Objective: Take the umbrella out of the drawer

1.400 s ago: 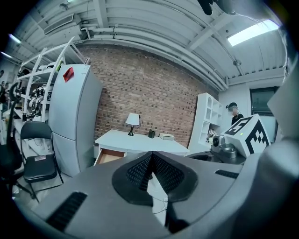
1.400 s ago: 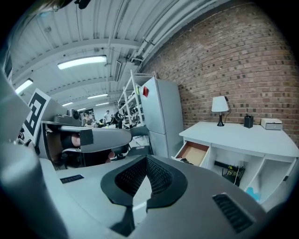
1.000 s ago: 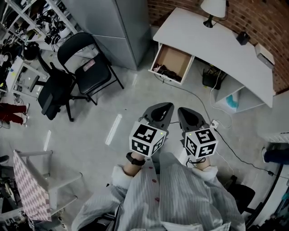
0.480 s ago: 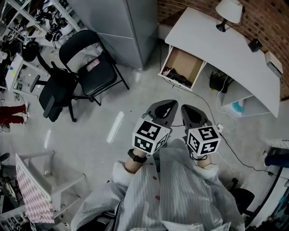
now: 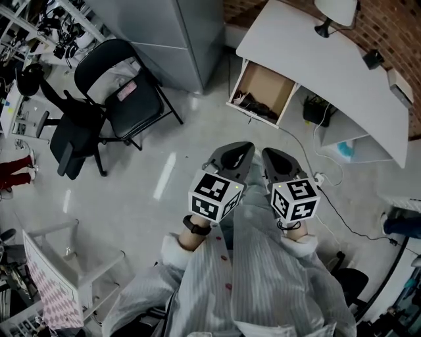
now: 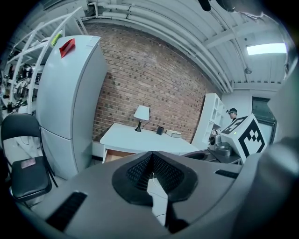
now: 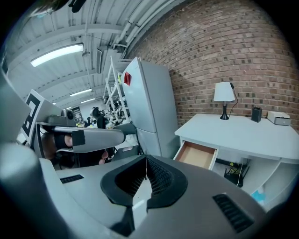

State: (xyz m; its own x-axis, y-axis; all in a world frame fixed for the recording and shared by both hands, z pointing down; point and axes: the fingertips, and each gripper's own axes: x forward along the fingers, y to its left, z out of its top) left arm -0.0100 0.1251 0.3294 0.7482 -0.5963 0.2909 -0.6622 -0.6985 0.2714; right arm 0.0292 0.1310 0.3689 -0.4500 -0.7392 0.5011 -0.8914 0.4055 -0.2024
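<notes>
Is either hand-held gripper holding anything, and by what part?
Nothing. The left hand-held gripper and right hand-held gripper are shut, empty.

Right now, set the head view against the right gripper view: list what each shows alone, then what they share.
Head view only: dark clutter at the front end of the open drawer, and the person's striped shirt. Right gripper view only: the ceiling strip light, a red sticker on the grey refrigerator, and the right gripper seen with its jaws together, nothing between them. Both: the white desk, the open drawer, the table lamp and the refrigerator.
</notes>
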